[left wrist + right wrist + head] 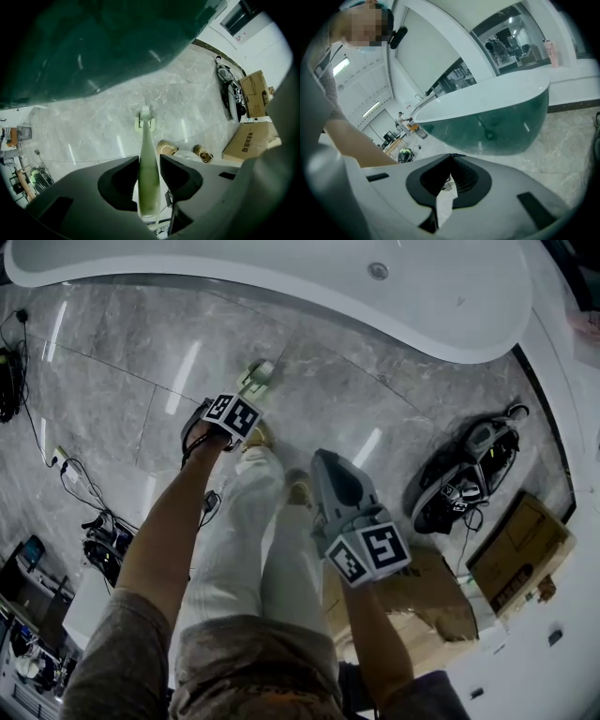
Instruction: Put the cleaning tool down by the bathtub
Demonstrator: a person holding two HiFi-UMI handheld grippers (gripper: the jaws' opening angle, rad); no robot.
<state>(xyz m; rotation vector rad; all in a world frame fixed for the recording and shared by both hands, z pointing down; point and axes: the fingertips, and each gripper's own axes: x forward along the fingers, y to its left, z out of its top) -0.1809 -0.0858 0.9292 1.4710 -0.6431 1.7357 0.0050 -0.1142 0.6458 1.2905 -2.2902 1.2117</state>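
Observation:
The cleaning tool (pixel 148 164) is a pale green long-handled brush. Its head (pixel 256 378) rests on the grey marble floor (pixel 122 362), just in front of the white bathtub (pixel 309 287). The handle runs back between the jaws of my left gripper (pixel 149 161), which stand open around it with slim gaps at the pads. In the head view the left gripper (pixel 247 396) points down at the floor near the tub. My right gripper (pixel 328 463) hangs over the person's legs, shut and empty; its tips meet (pixel 451 156) in front of the tub's dark glossy side (pixel 497 122).
The person's two shoes (pixel 259 437) stand on the floor right behind the brush. A black device with cables (pixel 466 474) and cardboard boxes (pixel 520 540) lie at the right by a white ledge. More cables and gear (pixel 98 531) lie at the left.

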